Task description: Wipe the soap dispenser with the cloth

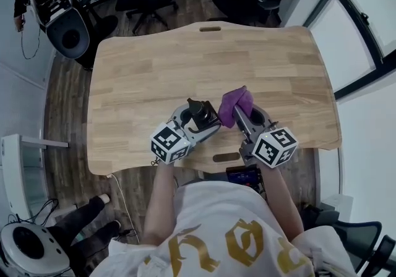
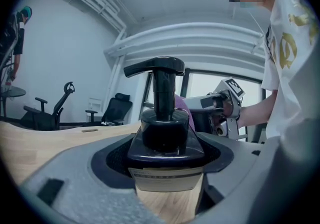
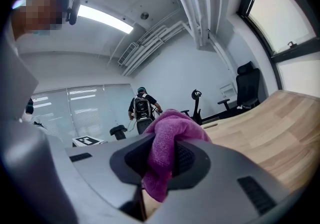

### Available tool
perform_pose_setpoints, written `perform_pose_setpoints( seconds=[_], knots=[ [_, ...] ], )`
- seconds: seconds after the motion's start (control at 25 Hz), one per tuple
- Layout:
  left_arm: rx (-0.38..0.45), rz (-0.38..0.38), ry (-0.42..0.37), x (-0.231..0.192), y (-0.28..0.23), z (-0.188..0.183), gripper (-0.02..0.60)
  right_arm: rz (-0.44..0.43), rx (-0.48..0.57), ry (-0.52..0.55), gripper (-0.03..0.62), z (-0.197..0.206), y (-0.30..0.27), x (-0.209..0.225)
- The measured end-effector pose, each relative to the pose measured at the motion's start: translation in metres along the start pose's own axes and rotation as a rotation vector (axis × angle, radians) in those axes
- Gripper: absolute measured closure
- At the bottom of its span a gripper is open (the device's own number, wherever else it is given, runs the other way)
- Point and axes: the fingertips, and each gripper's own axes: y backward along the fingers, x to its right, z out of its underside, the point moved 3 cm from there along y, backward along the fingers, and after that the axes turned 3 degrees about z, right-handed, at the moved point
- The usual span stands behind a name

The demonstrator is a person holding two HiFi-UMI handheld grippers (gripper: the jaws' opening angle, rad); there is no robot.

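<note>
L gripper (image 1: 197, 122): jaws closed on the black soap dispenser (image 1: 199, 109), which is held upright at the front-middle of the wooden table (image 1: 154, 65). Just to its right, the purple cloth (image 1: 236, 104) is pinched between the jaws of the R gripper (image 1: 240, 115).

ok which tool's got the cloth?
The right tool: it is shut on the purple cloth. The left tool is clamped on the black soap dispenser instead.

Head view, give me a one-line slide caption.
Left gripper clamps the soap dispenser; right gripper holds a purple cloth beside it.
</note>
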Motion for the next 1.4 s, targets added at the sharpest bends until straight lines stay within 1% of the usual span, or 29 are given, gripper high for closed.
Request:
perform_pose_setpoints(
  seconds=[0.32, 0.56, 0.72, 0.84, 1.04, 1.12, 1.28, 1.4],
  knots=[
    [-0.003, 0.028, -0.009, 0.007, -0.007, -0.001, 0.222, -0.049, -0.026, 0.009, 0.533, 0.002, 0.001, -0.016],
    [-0.013, 0.013, -0.015, 0.006, -0.01, -0.002, 0.222, -0.182, -0.048, 0.039, 0.533, 0.005, 0.003, -0.047],
    [-0.03, 0.005, -0.029, 0.007, -0.016, -0.003, 0.222, -0.216, -0.075, 0.102, 0.533, 0.004, 0.006, -0.054],
    [-0.047, 0.0, -0.036, 0.009, -0.016, 0.001, 0.222, -0.258, -0.094, 0.136, 0.533, 0.008, 0.007, -0.065],
    [-0.051, -0.009, -0.028, 0.009, -0.015, 0.004, 0.222, -0.31, -0.134, 0.187, 0.533, 0.013, 0.005, -0.081],
    [-0.058, -0.019, -0.028, 0.007, -0.013, 0.005, 0.222, -0.354, -0.162, 0.226, 0.533, 0.016, 0.005, -0.09],
    [-0.066, -0.039, -0.048, 0.004, -0.01, 0.003, 0.222, -0.448, -0.213, 0.337, 0.533, 0.019, 0.003, -0.112],
    [-0.069, -0.054, -0.069, 0.003, -0.008, 0.001, 0.222, -0.533, -0.223, 0.336, 0.533, 0.021, 0.003, -0.13]
  ],
)
